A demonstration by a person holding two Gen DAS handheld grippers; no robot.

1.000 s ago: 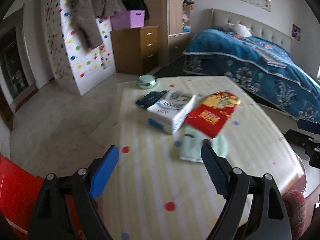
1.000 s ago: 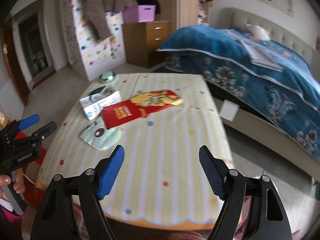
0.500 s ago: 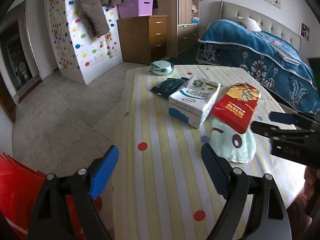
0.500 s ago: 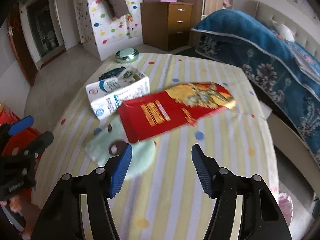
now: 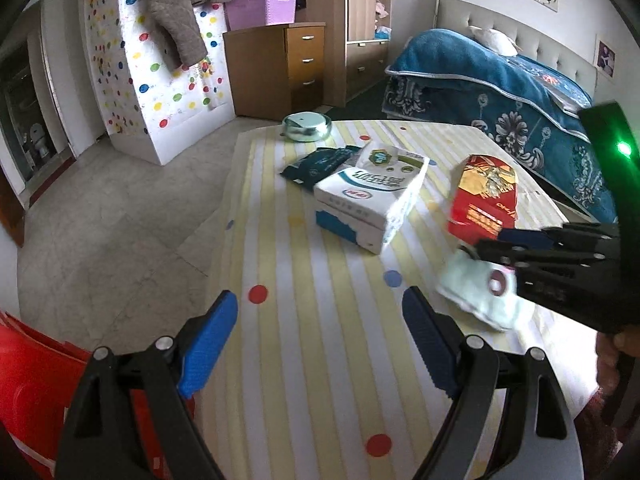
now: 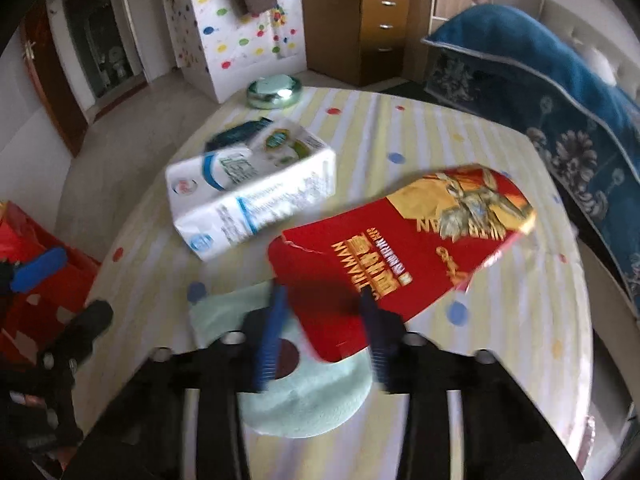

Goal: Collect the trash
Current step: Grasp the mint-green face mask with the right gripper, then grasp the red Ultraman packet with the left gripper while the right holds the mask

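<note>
A red snack packet (image 6: 400, 248) lies on the striped table (image 5: 320, 400), its near end over a mint cloth (image 6: 312, 400). My right gripper (image 6: 322, 304) is over that near end; its jaws are closing with the packet's end between them, and I see no pad pressing it. In the left wrist view the right gripper (image 5: 480, 244) reaches in from the right to the red packet (image 5: 484, 196). A white tissue pack (image 5: 368, 196) and a dark wrapper (image 5: 316, 162) lie beyond. My left gripper (image 5: 320, 332) hangs open over the table's near side, holding nothing.
A round metal tin (image 5: 306, 126) sits at the table's far edge. A red bin (image 5: 24, 380) stands on the floor by the table's left side. A bed with a blue cover (image 5: 500, 92) runs along the right; drawers and a spotted cabinet stand behind.
My right gripper has come forward and down to the red packet's near end and narrowed its jaws around it. The left gripper has sunk slightly towards the table, still open.
</note>
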